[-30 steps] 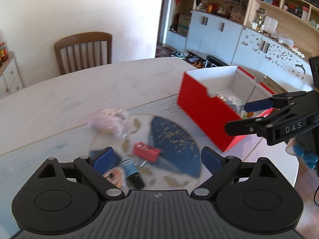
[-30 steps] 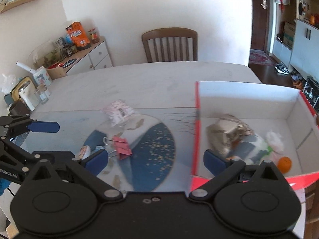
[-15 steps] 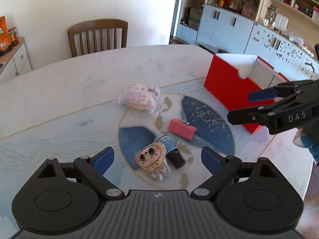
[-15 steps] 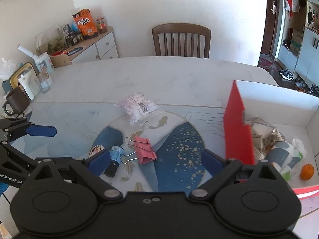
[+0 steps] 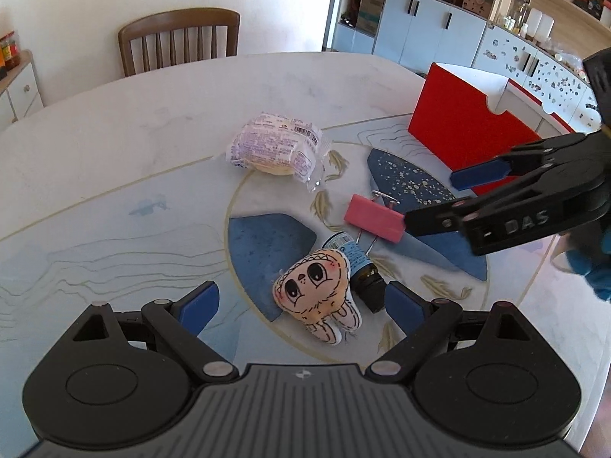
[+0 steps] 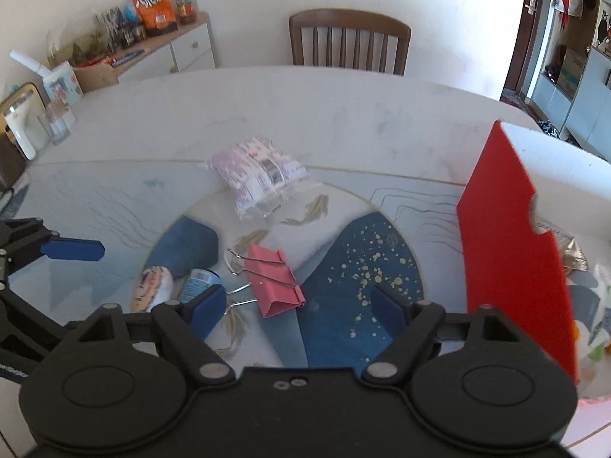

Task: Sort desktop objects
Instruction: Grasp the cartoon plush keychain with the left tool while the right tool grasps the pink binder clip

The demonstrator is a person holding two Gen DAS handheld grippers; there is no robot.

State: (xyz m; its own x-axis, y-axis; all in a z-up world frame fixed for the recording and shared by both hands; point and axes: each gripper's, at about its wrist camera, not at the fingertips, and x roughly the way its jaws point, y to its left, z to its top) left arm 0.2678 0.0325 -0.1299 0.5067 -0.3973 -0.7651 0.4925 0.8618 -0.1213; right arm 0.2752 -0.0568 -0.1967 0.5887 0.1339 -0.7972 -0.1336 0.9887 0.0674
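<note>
The left claw [image 5: 301, 299] is held released above the plush [image 5: 315, 288]. The right claw [image 6: 298, 305], jaws just closing, is spread over the clip [image 6: 273, 280], right of the plush. The red box [image 5: 466, 131] is seen beyond, on the tabletop [image 5: 152, 114].

Both wrist cameras look steeply down, close over the table [image 5: 114, 122]. Left view faces the toy [image 5: 317, 286], right the clip [image 6: 273, 280]; both share mat [image 6: 362, 267], box [image 5: 462, 133].

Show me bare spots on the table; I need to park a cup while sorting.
Free: the pale table between the chair and snack packet. Crowded: plush toy, small bottle and pink binder clip cluster beside the red box.
</note>
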